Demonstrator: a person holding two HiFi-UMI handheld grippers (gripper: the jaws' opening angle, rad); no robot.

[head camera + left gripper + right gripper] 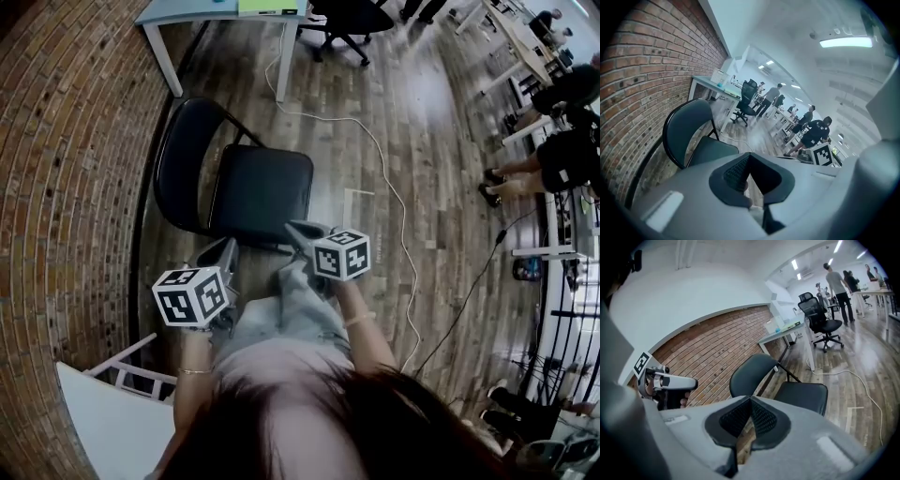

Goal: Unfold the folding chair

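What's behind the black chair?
A brick wall is behind the black chair. The chair's backrest covers a patch of wall and floor, so anything right there can't be seen.

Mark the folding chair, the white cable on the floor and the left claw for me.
folding chair (261, 192): head view, on the seat pad.
white cable (831, 374): right gripper view, on the stretch lying beyond the chair.
left claw (749, 159): left gripper view, where the shut tips meet.
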